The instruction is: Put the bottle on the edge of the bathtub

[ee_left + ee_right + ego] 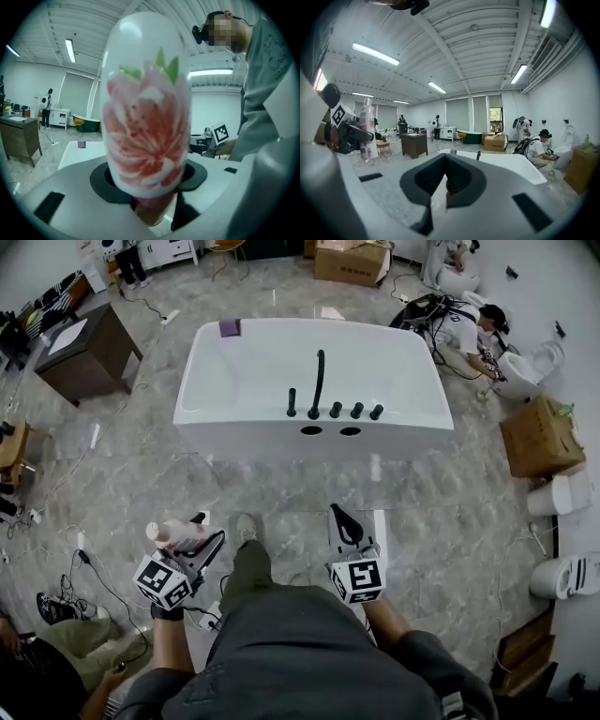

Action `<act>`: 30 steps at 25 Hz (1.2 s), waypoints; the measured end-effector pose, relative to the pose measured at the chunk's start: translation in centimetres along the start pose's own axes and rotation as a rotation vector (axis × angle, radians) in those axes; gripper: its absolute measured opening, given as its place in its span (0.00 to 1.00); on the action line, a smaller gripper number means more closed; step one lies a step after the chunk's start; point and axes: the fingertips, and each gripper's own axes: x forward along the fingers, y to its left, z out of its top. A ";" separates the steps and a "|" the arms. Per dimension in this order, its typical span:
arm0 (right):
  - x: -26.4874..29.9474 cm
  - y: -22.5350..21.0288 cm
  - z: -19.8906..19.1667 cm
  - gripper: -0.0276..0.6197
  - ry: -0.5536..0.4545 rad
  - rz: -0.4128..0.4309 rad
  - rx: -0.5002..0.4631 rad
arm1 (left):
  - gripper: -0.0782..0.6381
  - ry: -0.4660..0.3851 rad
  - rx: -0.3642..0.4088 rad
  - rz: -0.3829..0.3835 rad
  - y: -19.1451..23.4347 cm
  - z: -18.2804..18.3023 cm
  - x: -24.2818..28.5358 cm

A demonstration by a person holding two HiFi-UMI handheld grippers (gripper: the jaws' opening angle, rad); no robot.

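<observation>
White, pink-flowered bottle sits clamped in the jaws of the left gripper, well apart from the bathtub; the right gripper hangs empty, jaws together.

Glossy plastic bottle, glossy white bathtub, polished marble-look floor.
</observation>
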 end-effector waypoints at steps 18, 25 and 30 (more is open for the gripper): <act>21.2 -9.5 5.0 0.04 0.097 -0.271 -0.009 | 0.44 0.058 0.116 -0.243 21.0 5.9 21.2; 28.3 -10.5 6.7 0.04 0.130 -0.309 -0.027 | 0.44 0.074 0.226 -0.320 27.1 8.6 27.7; 31.0 -13.6 7.0 0.04 0.119 -0.254 -0.024 | 0.44 0.061 0.202 -0.293 28.2 9.3 32.1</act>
